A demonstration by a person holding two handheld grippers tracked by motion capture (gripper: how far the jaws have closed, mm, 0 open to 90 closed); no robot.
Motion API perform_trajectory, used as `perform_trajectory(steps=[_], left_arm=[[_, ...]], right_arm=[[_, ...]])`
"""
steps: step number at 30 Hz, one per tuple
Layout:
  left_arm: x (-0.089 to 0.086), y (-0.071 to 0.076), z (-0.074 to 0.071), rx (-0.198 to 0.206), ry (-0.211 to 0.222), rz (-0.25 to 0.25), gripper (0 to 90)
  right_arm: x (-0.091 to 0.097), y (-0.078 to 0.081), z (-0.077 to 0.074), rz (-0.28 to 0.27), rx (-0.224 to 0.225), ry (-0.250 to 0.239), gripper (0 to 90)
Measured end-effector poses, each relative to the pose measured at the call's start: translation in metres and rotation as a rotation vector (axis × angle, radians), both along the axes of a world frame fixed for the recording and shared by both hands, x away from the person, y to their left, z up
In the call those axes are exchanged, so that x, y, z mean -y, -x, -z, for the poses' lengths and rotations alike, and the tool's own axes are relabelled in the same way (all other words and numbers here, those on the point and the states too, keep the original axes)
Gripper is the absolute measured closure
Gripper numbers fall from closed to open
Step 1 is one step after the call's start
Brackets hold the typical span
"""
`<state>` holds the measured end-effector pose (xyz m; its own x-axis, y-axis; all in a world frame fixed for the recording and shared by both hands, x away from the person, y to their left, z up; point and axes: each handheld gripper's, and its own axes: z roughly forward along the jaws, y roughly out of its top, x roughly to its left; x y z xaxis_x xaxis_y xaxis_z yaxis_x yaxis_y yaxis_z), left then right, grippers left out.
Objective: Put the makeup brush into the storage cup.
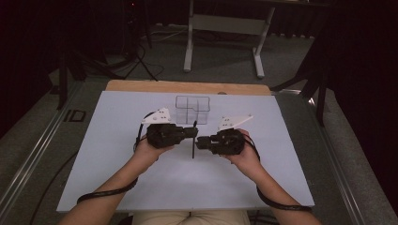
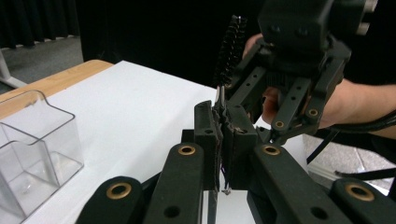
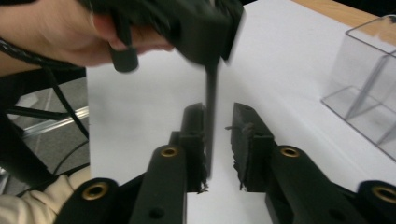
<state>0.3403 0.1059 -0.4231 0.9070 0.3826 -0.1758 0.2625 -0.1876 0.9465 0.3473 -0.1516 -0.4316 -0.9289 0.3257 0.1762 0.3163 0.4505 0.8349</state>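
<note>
Black and thin, the bottle brush (image 1: 193, 140) hangs upright between the two grippers, over the middle of the white tabletop (image 1: 117, 178) and clear of it. Left gripper (image 2: 222, 122) has it: the jaws are clamped tight on the twisted wire stem, pads pressed together with the wire pinched between them, and the bristle head (image 2: 230, 49) stands up above the grip in the left gripper view. Right gripper (image 3: 218, 122) is parted a little now, its jaws standing either side of the dark handle (image 3: 211, 112) with a gap on the right-hand side, so nothing is pressing there; this looks like a hand-over, with the left one carrying the load.

By the look of it, a very light thing, this brush. The wire stem should be springy and will bend if squeezed off-axis, and it is thin enough to swivel in the pads, so the stem near the middle is the place to hold, never the bristles, which are soft and would just crush and slip.

Beyond the grippers, near the far edge of the tabletop, sits the clear plastic organizer box (image 1: 192, 109), divided into compartments by see-through walls. In the left gripper view the near compartments (image 2: 32, 154) look empty; how many compartments there are in all I can't say. The brush is well apart from the box.
</note>
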Motion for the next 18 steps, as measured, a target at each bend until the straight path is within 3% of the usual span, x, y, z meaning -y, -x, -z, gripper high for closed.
perform_trajectory(steps=[2, 4, 8, 15, 18], left_arm=[[-0.005, -0.001, -0.003, 0.006, 0.001, -0.006, 86.7], [-0.01, -0.001, -0.007, 0.014, 0.004, -0.021, 86.7], [-0.018, -0.003, -0.014, 0.019, 0.012, -0.031, 86.7], [-0.027, -0.007, -0.026, 0.043, 0.005, -0.052, 86.7], [-0.031, -0.01, -0.031, 0.048, 0.001, -0.061, 86.7]], right_arm=[[0.003, 0.002, 0.0, 0.003, 0.02, 0.009, 68.9], [0.006, 0.001, 0.0, 0.007, 0.008, 0.003, 63.1], [0.009, 0.002, 0.003, 0.043, 0.008, 0.009, 42.9], [0.011, 0.006, 0.013, 0.075, 0.0, 0.054, 16.8], [0.014, 0.007, 0.017, 0.081, -0.009, 0.067, 13.8]])
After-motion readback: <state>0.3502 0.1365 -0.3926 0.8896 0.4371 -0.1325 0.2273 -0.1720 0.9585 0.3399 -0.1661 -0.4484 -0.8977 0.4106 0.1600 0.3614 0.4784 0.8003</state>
